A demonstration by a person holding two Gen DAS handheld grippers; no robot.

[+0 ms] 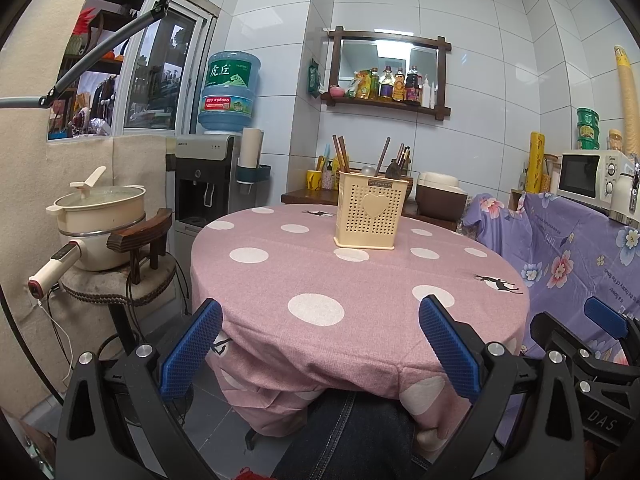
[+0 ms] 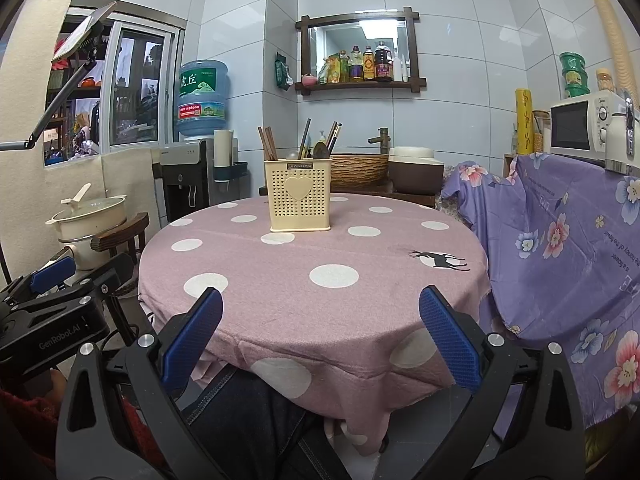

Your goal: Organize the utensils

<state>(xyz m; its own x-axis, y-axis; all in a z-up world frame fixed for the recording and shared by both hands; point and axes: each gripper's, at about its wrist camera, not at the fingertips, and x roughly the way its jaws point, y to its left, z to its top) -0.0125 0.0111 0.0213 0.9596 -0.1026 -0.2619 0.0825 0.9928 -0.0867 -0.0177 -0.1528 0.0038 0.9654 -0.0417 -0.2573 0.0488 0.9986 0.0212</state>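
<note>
Both grippers wide & empty at the near edge; utensil holder straight ahead, far side of the counter.

Our left gripper (image 1: pixel 320 320) and right gripper (image 2: pixel 320 316) hang side by side over the near rim of the counter (image 2: pixel 280 280), jaws spread wide, nothing between them. Outward from there it's bare dotted cloth, then the cream holder (image 2: pixel 300 196) w/ the heart, upright, well apart from both. It sits dead ahead of the right, slightly right of centre for the left, so we'd say the right is a bit better lined up. Chopsticks (image 2: pixel 267 142) & a spoon (image 2: pixel 320 149) stand near-vertical in it, so we judge a reach fwd, then a grab from above.
</note>
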